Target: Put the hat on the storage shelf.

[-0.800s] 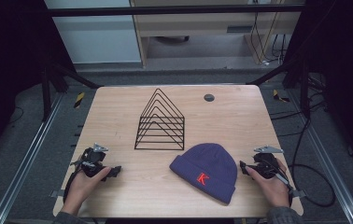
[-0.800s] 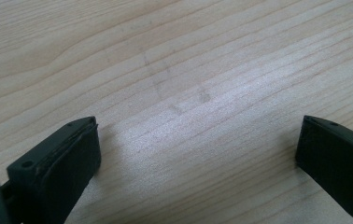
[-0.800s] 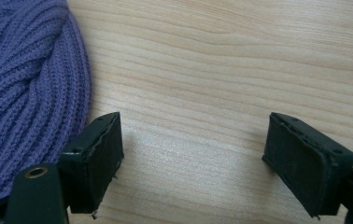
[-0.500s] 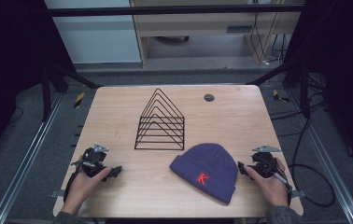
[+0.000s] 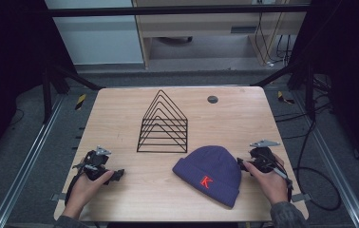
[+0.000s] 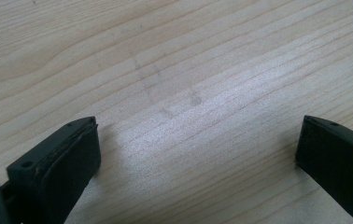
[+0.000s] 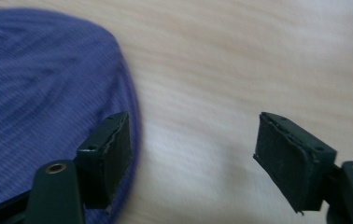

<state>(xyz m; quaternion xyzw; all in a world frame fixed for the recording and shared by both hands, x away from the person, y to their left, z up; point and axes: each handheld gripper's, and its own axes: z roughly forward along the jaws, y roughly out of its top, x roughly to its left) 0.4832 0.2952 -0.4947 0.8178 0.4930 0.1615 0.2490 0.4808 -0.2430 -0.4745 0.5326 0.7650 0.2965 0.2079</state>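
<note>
So the purple knit beanie with the red K on its cuff is lying flat on the wooden worktop, toward the near edge and a bit to the right of center. I'll use it as the anchor for everything else.

The right tool sits just off the beanie's right side, held low over the worktop by the person's right hand. In the right gripper view its jaws stand apart with only bare wood in the gap. One jaw is right at the rounded edge of the beanie, over the knit; I honestly can't tell if it's touching the fabric. It's got hold of nothing. That view is a bit blurry too.

The left tool is well away from the beanie, off to its left near the worktop's front-left corner, held in the left hand. The left gripper view shows its jaws spread wide with only wood grain between them, so it's fully open and empty.

Behind the beanie, farther from the person and slightly left, stands a black wire rack made of nested triangle frames, upright. Farther back and a little right of the beanie's crown there's a small dark round disc on the worktop.
</note>
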